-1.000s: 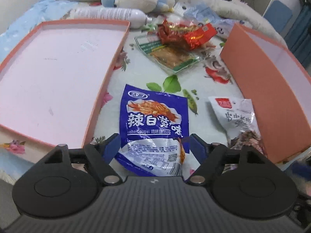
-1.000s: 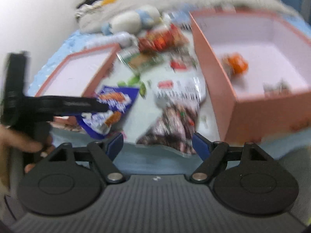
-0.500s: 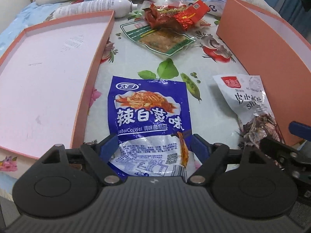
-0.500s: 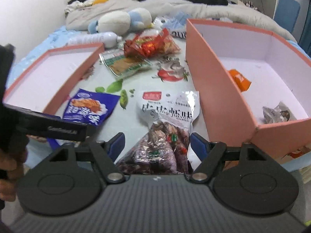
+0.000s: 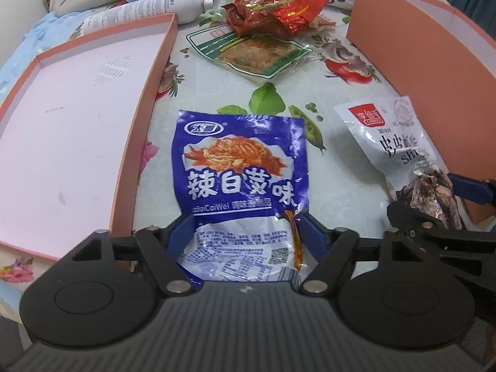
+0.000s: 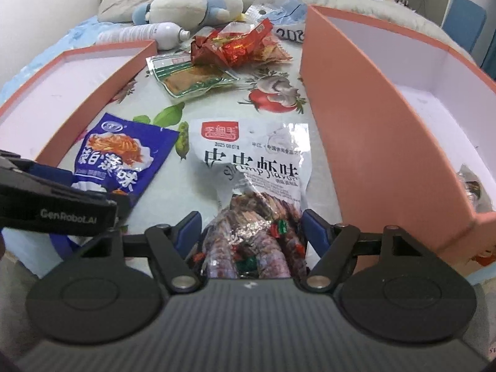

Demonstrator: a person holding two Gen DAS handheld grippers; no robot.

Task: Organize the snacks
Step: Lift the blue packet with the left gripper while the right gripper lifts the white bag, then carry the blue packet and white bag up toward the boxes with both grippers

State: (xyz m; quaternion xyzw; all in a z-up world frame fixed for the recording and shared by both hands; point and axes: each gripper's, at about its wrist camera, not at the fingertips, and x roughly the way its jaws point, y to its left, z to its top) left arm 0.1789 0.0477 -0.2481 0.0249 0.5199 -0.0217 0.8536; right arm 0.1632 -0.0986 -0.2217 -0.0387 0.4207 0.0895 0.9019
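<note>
A blue snack packet (image 5: 241,161) lies flat on the flowered tablecloth. My left gripper (image 5: 246,231) straddles its near end, one blue pad beside each edge; the jaws are closing and I see no firm pinch. To its right lies a white shrimp-flavour bag (image 6: 248,167) with dark wrapped pieces inside. My right gripper (image 6: 251,228) stands around that bag's near end, a little room left at each pad. The same white bag (image 5: 393,136) shows in the left wrist view, and the blue packet (image 6: 121,155) in the right wrist view.
A deep pink box (image 6: 372,142) stands at the right with a wrapped snack (image 6: 471,186) inside. A shallow pink lid (image 5: 77,108) lies at the left. Behind are a red foil packet (image 5: 272,12), a clear green-edged packet (image 5: 248,49), a white bottle (image 5: 148,6) and a plush toy (image 6: 192,3).
Both grippers came down and forward onto their packets. The left jaws narrowed around the blue packet. The right gripper came into the left wrist view at the right edge.
</note>
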